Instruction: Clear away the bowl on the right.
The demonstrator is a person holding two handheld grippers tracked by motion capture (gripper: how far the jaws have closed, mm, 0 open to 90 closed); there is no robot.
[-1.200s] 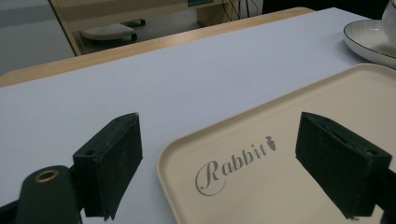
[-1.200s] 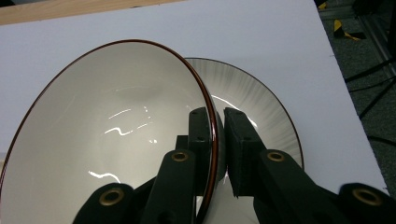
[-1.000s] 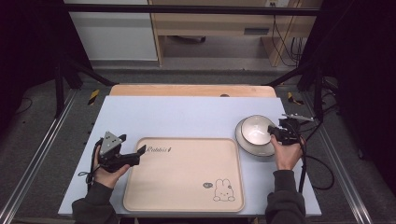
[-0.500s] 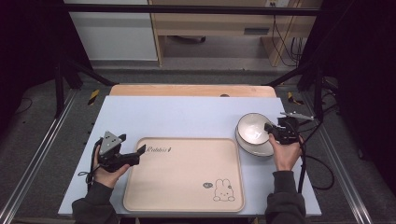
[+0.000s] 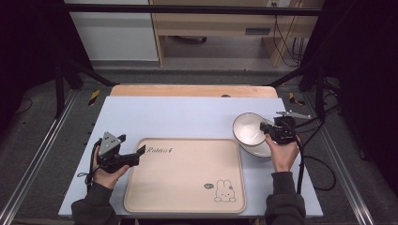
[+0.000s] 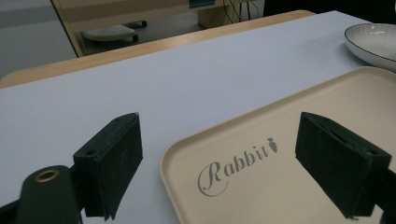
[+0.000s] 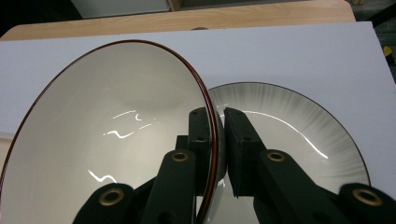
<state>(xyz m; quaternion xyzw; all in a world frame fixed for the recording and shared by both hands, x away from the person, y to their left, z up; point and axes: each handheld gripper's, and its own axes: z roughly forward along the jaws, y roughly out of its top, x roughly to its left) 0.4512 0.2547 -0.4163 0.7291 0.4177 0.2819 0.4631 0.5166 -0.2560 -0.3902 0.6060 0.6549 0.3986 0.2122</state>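
**A:** Right side of the high view — the right gripper (image 5: 268, 127) has its jaws pinched on the rim of the bowl (image 5: 249, 129), one pad inside the wall, one outside.

**B:** And the bowl's tipped up, its white inside facing left. Under it lies the plate (image 5: 259, 149), streaked grey at the edge; in the right gripper view the bowl (image 7: 107, 140) covers the plate's (image 7: 299, 140) left part, and whether they touch I can't tell.

**A:** What's around it?

**B:** Just left of the plate, the beige tray (image 5: 185, 176) fills the lower centre — a rabbit drawing at its lower right corner, "Rabbit" lettering at upper left. Nothing lies on it.

**A:** And the left gripper (image 5: 136, 154)?

**B:** Jaws spread wide at the tray's upper left corner, one either side of the corner, gripping nothing. The pale blue table (image 5: 187, 117) stretches behind.
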